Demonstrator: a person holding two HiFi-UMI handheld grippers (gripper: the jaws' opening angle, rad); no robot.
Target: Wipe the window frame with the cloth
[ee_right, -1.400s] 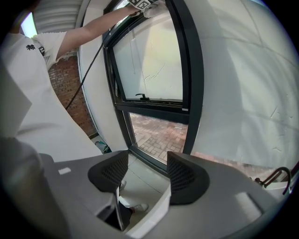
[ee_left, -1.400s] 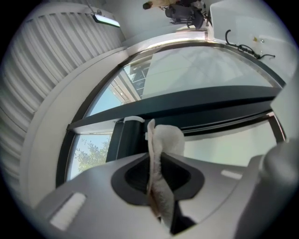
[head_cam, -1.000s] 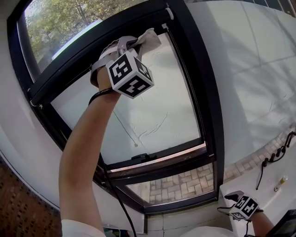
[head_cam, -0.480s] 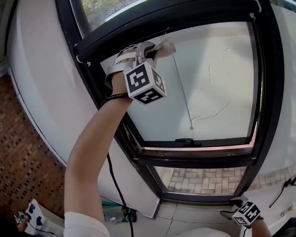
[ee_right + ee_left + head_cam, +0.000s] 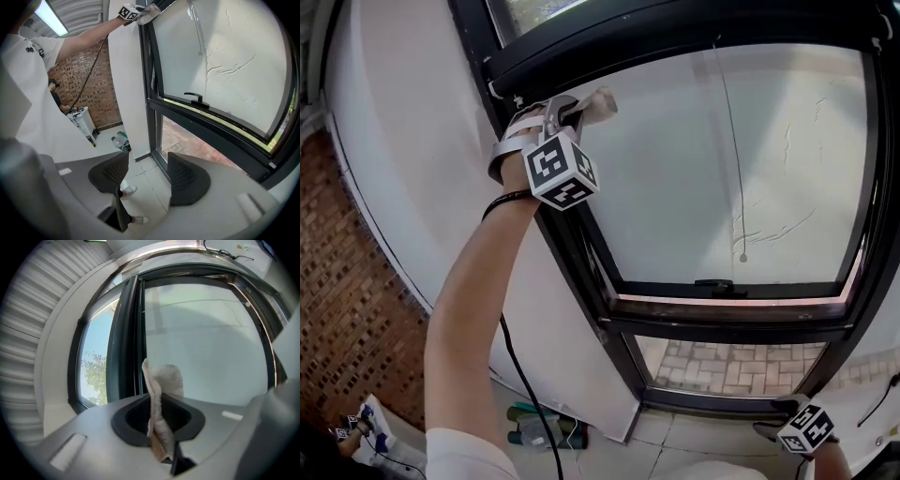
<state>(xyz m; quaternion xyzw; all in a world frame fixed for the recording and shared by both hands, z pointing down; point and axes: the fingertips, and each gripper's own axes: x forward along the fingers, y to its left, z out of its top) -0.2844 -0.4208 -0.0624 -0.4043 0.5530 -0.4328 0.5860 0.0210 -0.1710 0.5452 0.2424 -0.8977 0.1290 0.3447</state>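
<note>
A black window frame (image 5: 581,234) surrounds a large pane, with a lower sash and a handle (image 5: 717,284). High at the upper left corner of the frame, my left gripper (image 5: 577,108) is shut on a beige cloth (image 5: 592,101) that touches the black top rail. In the left gripper view the cloth (image 5: 161,394) stands pinched between the jaws, in front of the dark frame upright (image 5: 126,333). My right gripper (image 5: 143,178) hangs low and open with nothing in it; only its marker cube (image 5: 804,429) shows at the bottom right of the head view.
A white wall (image 5: 403,141) lies left of the frame, a brick wall (image 5: 347,309) beyond it. A black cable (image 5: 525,394) hangs down along the arm. Bottles (image 5: 539,431) lie on the tiled floor below. A blind cord (image 5: 729,150) hangs in front of the pane.
My left gripper with the cloth has slid left along the top rail, from near its right end to the upper left corner. The head view has swung left with it.
</note>
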